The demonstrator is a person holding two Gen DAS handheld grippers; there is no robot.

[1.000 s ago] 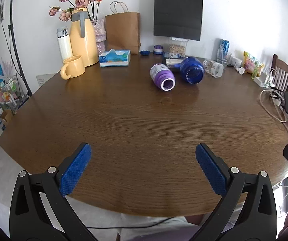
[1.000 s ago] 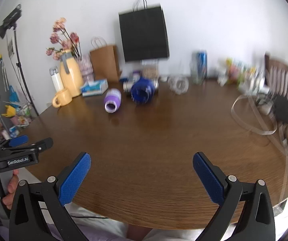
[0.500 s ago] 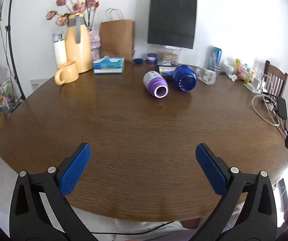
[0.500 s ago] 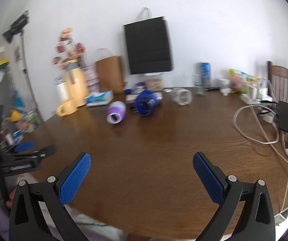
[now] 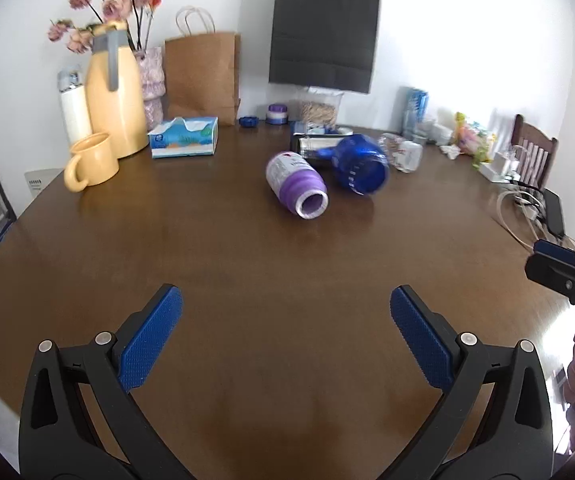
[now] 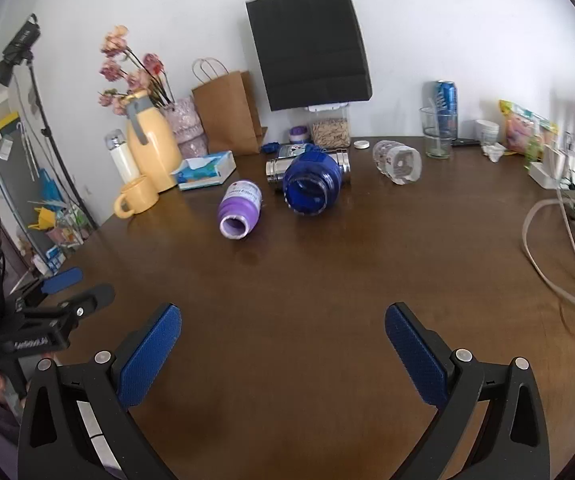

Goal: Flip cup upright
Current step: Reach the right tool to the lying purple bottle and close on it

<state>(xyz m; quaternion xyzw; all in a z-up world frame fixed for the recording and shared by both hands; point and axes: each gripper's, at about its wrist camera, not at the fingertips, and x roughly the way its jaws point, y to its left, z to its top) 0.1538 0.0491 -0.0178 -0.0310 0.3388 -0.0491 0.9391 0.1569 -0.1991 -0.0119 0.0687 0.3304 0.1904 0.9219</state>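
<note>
- Left gripper (image 5: 286, 300) spread wide, blue pads apart, holding nothing, poised over the near part of the wooden table (image 5: 247, 272).
- Right gripper (image 6: 279, 316) likewise wide open and empty, beside the left one.
- Purple cup (image 5: 297, 188) lying on its side mid-table, open mouth toward the cameras, well beyond both grippers.
- Blue cup (image 5: 361, 166) also on its side, just right of the purple one.
- Steel tumbler (image 6: 275, 170) lying behind the blue cup.
</note>
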